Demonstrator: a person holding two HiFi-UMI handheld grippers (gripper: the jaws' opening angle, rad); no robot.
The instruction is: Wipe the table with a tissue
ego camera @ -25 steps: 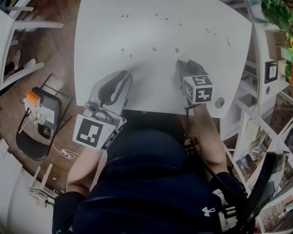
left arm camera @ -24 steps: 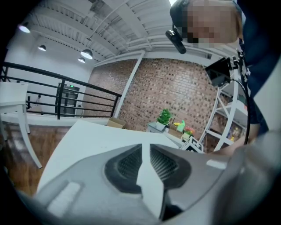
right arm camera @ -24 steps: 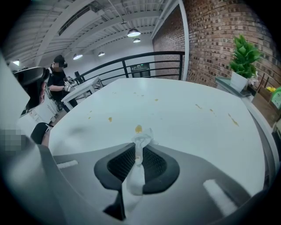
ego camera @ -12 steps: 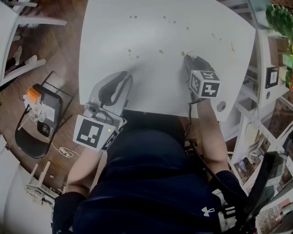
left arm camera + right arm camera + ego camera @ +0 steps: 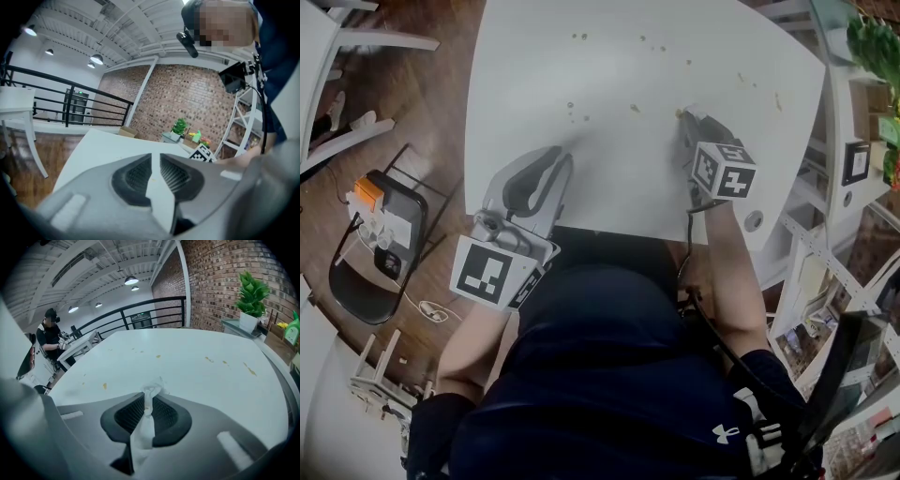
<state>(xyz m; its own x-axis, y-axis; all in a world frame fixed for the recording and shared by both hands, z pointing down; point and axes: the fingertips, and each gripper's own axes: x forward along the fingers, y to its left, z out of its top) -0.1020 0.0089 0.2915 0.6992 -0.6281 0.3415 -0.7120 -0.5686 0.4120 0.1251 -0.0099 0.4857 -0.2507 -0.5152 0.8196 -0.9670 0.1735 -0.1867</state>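
A tissue (image 5: pixel 153 389) is clamped by the right gripper (image 5: pixel 687 125), crumbs (image 5: pixel 636 109) at its nine o'clock; the left gripper (image 5: pixel 549 167) is closed, empty.

A white table (image 5: pixel 609 178) with rounded corners stands on a wood floor (image 5: pixel 422 103). Small brown crumbs (image 5: pixel 636 109) lie scattered across its far half. A small grey disc (image 5: pixel 754 220) sits by its near right corner.

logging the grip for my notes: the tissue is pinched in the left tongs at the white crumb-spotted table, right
Not quite: the tissue is pinched in the right tongs, not the left, as the right gripper view shows. The left tongs are shut on nothing. The table is white and crumb-spotted, as said.
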